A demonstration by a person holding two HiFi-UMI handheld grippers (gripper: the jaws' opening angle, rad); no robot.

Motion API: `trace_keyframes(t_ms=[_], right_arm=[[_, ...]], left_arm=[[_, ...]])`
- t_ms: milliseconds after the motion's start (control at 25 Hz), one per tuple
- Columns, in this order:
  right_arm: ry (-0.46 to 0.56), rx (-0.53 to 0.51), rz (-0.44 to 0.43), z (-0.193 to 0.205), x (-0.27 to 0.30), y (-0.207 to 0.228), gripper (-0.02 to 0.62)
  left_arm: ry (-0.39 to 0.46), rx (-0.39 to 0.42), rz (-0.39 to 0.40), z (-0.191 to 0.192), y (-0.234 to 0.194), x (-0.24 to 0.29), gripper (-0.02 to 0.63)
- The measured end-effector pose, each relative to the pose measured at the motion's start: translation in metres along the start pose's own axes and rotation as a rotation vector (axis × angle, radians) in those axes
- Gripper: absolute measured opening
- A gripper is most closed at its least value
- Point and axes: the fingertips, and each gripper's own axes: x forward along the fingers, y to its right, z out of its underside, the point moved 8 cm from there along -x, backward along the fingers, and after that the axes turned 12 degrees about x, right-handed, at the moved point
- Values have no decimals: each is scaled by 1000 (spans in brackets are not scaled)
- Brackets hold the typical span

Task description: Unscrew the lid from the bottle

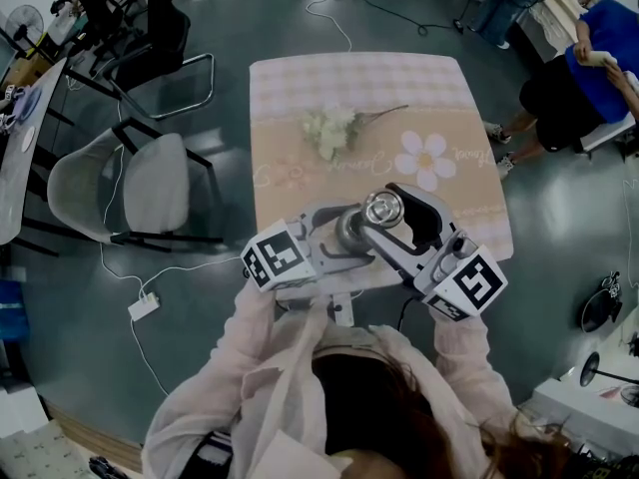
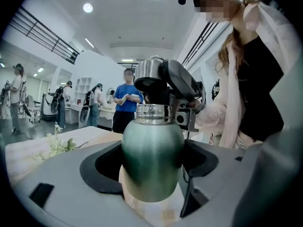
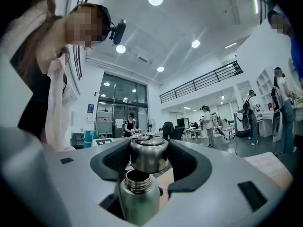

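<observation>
A small table under a pink checked cloth with a printed daisy stood on the grey floor of a bright, high hall. A sprig of white flowers lay near its middle. A grey chair stood off its left edge, and a white power strip lay on the floor. Over the table's near edge, the left gripper pinched the green steel bottle by its belly. The right gripper clamped the steel lid, just above the open neck and clear of it.

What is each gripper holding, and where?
Left gripper clamps the bottle round its body; right gripper grips the lid by its sides, off the neck.
</observation>
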Motion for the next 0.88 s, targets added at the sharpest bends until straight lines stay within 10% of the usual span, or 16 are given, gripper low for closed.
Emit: trace_keyframes(t_ms=[880], right_arm=[[37, 64, 437, 20, -45, 49, 272]], left_arm=[[-25, -54, -542, -1, -38, -32, 379]])
